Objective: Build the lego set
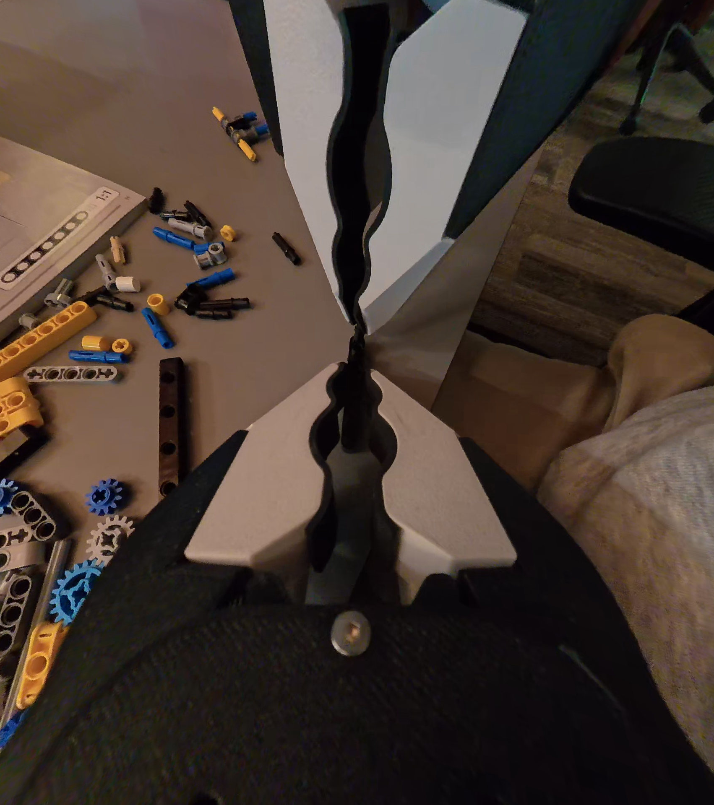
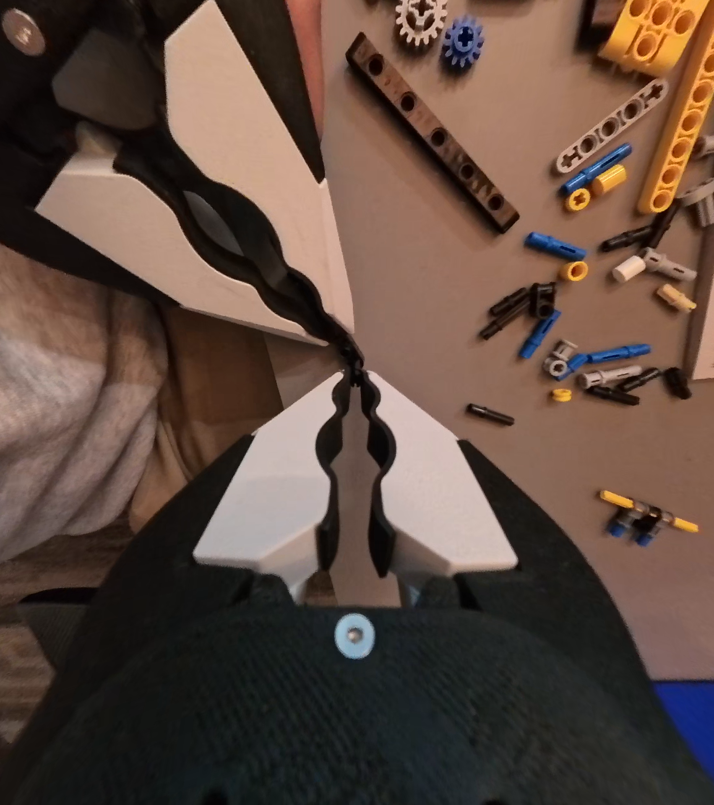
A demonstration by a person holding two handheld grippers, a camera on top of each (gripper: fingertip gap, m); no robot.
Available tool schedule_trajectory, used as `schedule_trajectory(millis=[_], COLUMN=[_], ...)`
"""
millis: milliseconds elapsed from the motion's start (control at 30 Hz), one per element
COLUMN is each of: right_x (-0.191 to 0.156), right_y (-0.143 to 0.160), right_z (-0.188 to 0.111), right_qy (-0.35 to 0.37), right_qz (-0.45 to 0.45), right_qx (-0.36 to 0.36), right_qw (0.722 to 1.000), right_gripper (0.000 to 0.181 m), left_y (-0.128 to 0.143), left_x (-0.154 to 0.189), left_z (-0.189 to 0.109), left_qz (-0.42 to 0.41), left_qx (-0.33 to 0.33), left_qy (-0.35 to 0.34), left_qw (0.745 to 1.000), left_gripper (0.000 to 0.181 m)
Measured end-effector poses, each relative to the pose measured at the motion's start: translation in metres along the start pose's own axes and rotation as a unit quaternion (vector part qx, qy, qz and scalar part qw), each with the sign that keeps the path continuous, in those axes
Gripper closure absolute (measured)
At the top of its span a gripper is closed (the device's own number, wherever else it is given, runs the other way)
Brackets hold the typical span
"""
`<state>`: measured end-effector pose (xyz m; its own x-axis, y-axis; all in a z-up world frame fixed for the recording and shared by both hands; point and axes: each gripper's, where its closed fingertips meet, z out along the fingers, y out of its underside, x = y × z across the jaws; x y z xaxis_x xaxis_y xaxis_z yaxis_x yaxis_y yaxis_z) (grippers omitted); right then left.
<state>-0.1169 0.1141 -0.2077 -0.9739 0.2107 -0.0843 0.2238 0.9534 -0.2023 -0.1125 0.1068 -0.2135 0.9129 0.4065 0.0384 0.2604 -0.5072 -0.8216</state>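
My left gripper (image 1: 355, 370) is shut on a thin black pin (image 1: 351, 418) that runs between its pads and sticks out past the tips. My right gripper (image 2: 353, 381) is shut on a small black piece (image 2: 351, 359) at its tips. The two grippers meet tip to tip over the table's near edge. The right gripper (image 1: 357, 320) comes in from the top of the left wrist view. The left gripper (image 2: 338, 335) comes in from the upper left of the right wrist view. I cannot tell whether the black parts are one piece or two joined.
Loose parts lie on the grey table (image 1: 128, 109): a black beam (image 1: 170, 427), a long yellow beam (image 1: 24, 344), a blue gear (image 1: 103, 496), a grey gear (image 1: 109, 538), several pins, and a small yellow-and-blue assembly (image 1: 242, 130). An instruction booklet (image 1: 19, 226) lies beside them. A person's lap (image 1: 651, 522) and a chair (image 1: 673, 209) are off the table's edge. Left and right tips are no more than a few centimetres apart.
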Motion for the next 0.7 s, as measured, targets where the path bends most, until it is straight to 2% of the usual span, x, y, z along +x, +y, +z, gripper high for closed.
schedule_trajectory(millis=[700], right_x=[-0.0010], right_y=[-0.0011], right_z=[0.0000], right_qy=[-0.011], right_qz=[0.052], right_qx=[-0.003], right_qw=[0.999], right_gripper=[0.179], left_y=[-0.0001], left_x=[0.0016], left_z=[-0.0003], left_qz=[-0.021], left_qx=[-0.002], left_qy=[0.026], left_qw=[0.999], left_gripper=[0.176])
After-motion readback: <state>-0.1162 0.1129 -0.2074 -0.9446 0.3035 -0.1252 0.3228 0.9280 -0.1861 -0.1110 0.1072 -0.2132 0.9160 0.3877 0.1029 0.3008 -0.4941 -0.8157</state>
